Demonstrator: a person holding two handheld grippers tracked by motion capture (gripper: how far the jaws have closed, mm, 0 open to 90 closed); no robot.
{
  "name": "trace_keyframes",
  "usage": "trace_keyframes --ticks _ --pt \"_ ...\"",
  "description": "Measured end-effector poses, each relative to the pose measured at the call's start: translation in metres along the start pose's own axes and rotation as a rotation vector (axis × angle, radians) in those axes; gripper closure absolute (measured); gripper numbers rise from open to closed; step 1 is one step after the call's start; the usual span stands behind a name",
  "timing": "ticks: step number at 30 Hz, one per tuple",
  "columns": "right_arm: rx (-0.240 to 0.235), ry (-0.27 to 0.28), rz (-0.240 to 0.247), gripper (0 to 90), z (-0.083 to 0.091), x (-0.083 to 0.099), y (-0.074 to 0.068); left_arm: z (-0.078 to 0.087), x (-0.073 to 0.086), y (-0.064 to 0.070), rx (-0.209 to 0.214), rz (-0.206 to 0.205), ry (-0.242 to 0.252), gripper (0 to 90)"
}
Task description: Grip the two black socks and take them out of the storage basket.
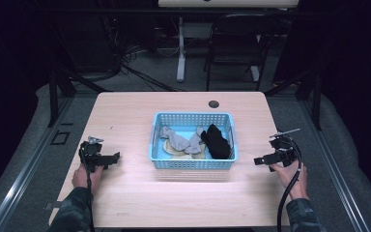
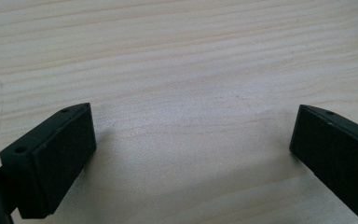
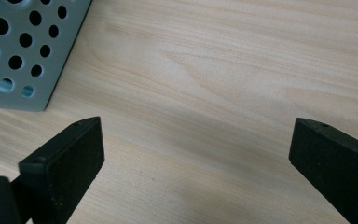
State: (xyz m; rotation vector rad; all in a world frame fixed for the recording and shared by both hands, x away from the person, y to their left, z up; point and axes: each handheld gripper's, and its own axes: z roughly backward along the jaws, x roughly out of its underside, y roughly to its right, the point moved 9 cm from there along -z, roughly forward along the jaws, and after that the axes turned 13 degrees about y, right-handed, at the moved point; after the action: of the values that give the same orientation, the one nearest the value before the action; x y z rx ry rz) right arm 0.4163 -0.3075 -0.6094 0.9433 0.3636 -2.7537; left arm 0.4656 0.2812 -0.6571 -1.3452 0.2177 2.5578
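A blue perforated basket (image 1: 192, 164) stands in the middle of the wooden table (image 1: 125, 116). Inside it lie grey socks (image 1: 175, 139), a black sock (image 1: 217, 141) and a tan piece (image 1: 176, 151) underneath. My left gripper (image 1: 115, 157) rests on the table left of the basket, open, with bare wood between its jaws (image 2: 191, 135). My right gripper (image 1: 259, 160) sits right of the basket, open and empty (image 3: 196, 144). A corner of the basket (image 3: 23, 51) shows at the upper left of the right gripper view.
A round cable hole (image 1: 214, 104) lies in the table behind the basket. Beyond the far edge stand a black folding chair (image 1: 236, 43) and a white desk leg (image 1: 180, 48). Bare wood surrounds the basket on all sides.
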Motion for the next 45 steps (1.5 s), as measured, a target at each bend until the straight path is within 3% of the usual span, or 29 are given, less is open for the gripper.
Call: trace_keyframes --ticks 7,11,21,45 --pt "0.002 0.000 0.004 2.7 0.001 -0.001 0.000 0.000 0.000 0.000 0.000 0.000 0.000 0.3" --pt "-0.011 0.027 -0.014 2.7 0.000 -0.004 -0.003 0.000 0.000 0.000 -0.002 0.000 0.003 0.3" --pt "-0.005 0.021 0.007 2.7 0.007 -0.008 -0.003 0.000 0.000 0.000 0.000 0.000 0.000 0.3" --pt "-0.046 0.120 0.057 2.5 0.025 -0.050 -0.041 0.000 0.000 0.000 0.001 -0.003 -0.002 0.3"
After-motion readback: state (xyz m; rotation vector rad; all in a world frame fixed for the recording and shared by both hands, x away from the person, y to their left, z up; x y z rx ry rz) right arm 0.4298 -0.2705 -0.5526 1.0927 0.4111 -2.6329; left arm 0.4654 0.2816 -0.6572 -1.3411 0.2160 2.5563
